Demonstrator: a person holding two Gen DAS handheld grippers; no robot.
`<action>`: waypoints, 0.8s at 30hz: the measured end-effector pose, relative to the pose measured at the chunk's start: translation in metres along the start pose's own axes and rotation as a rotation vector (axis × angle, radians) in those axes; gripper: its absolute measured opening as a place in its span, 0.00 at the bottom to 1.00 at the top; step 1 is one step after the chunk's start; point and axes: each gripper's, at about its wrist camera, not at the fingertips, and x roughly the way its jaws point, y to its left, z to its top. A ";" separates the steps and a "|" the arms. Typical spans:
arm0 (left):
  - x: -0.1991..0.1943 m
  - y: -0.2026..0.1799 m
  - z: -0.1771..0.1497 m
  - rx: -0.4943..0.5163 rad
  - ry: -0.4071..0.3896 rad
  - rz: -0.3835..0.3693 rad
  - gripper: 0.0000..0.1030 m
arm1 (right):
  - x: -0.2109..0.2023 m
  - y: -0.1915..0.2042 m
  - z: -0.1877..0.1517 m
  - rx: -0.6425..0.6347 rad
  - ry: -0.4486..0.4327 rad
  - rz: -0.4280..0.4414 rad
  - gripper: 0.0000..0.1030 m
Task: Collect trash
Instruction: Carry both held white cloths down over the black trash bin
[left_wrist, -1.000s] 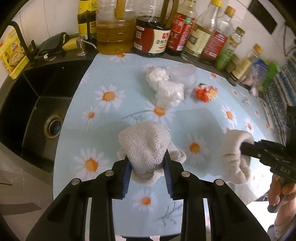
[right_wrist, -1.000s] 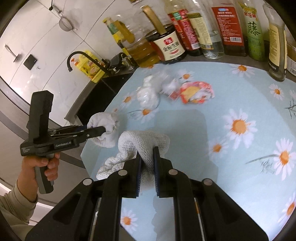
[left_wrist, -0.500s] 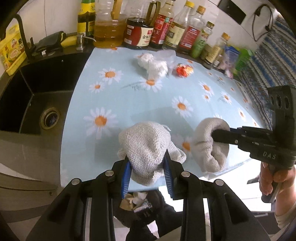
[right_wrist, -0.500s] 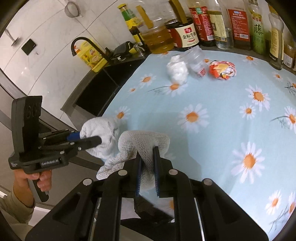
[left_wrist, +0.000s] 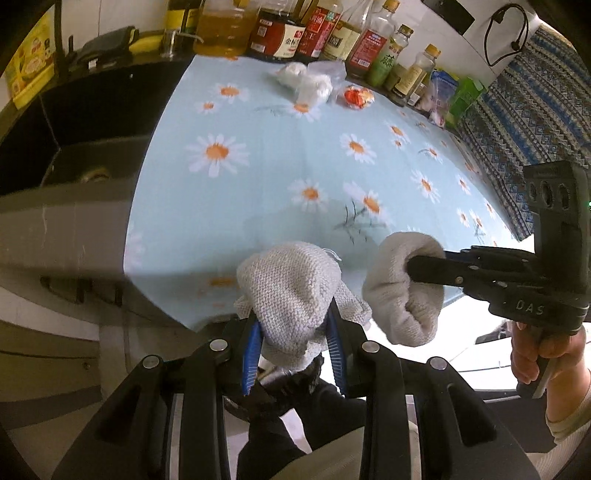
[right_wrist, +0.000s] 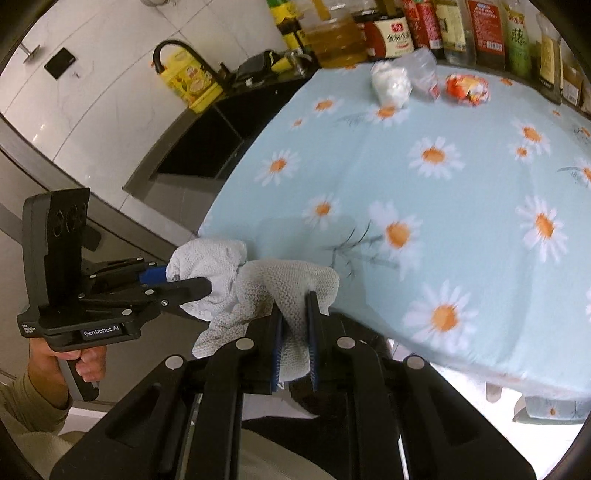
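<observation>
Both knitted rags have travelled back from over the counter to its near edge, and a dark bag-like opening with pale scraps in it now shows beneath them. Each rag is clenched in its own tongs: the left rag (left_wrist: 288, 291) is bunched upright between the blue pads of the left tongs (left_wrist: 293, 354), and the right rag (right_wrist: 291, 291) is pinched tighter by the right tongs (right_wrist: 294, 343), its loose end drooping to the left. The two bundles hang side by side, close or perhaps just touching, at about the same height past the edge of the daisy-print counter (left_wrist: 295, 192). Below the left tongs lies the dark opening (left_wrist: 284, 384), most likely the trash bag; it sits almost straight under the left rag, so the left hand looks nearer to a drop, while the right one would need to shift a little inward. Whether the right bundle is already over the opening I cannot tell. Far back on the counter, well apart from both tongs, the remaining rubbish waits: a white crumpled wad (right_wrist: 391, 83), a clear plastic bag (right_wrist: 423, 70) touching it, and a red-orange wrapper (right_wrist: 467, 88) just beside, all in front of the row of bottles (left_wrist: 332, 33). The black sink (left_wrist: 55, 122) lies to the left.
</observation>
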 end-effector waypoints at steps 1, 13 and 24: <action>0.000 0.001 -0.003 -0.004 0.003 -0.003 0.29 | 0.004 0.002 -0.004 -0.002 0.011 -0.001 0.13; 0.025 0.017 -0.039 -0.035 0.093 -0.007 0.29 | 0.041 0.003 -0.041 0.043 0.130 -0.018 0.13; 0.058 0.031 -0.058 -0.054 0.185 0.005 0.29 | 0.069 -0.008 -0.055 0.089 0.183 -0.057 0.14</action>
